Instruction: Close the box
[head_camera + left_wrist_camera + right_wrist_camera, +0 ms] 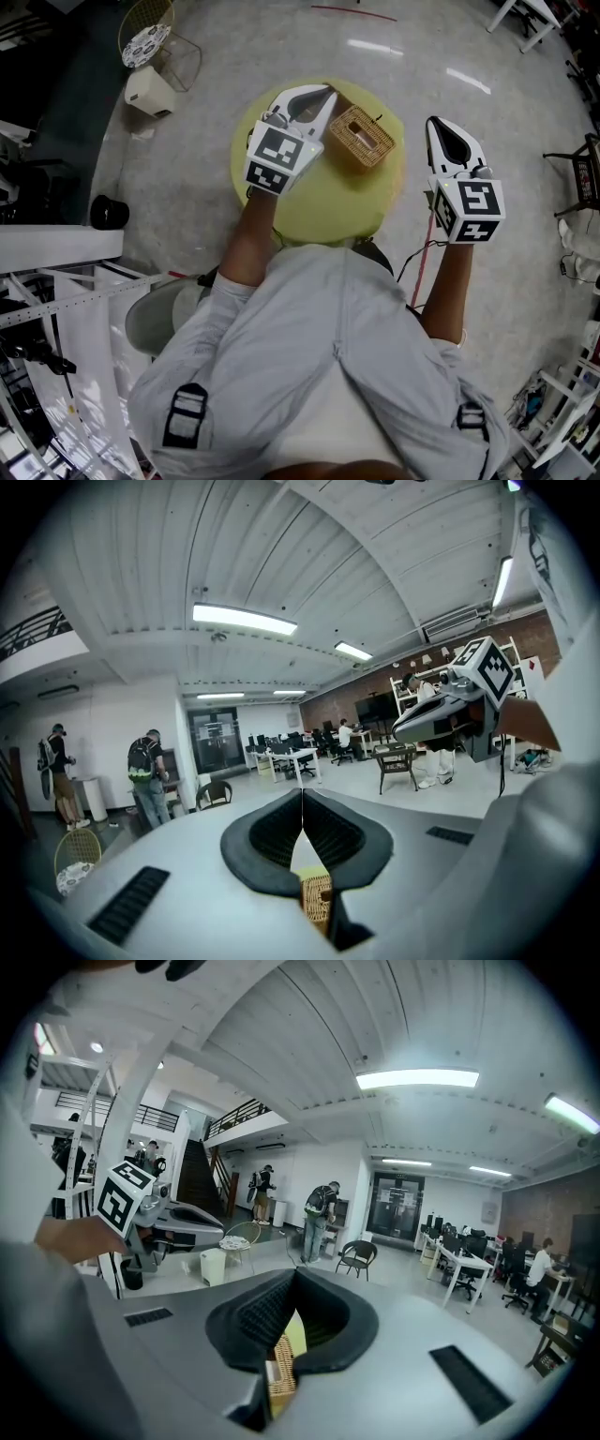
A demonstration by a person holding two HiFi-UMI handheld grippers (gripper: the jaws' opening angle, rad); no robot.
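A small woven wicker box (361, 138) sits on a round yellow table (319, 202), toward its far side. Whether its lid is down I cannot tell. My left gripper (324, 96) hovers just left of the box, its jaws shut with nothing in them; a strip of the wicker box (317, 897) shows below its closed jaws. My right gripper (435, 126) hangs beyond the table's right edge, apart from the box, also shut and empty. In the right gripper view the box (277, 1372) peeks through under the joined pads.
On the floor at far left are a wire basket (159, 42), a white bin (148, 91) and a black pot (110, 212). A red cable (427, 246) runs by the table's right. A chair (583, 178) stands at the right edge. People (321, 1218) stand far off.
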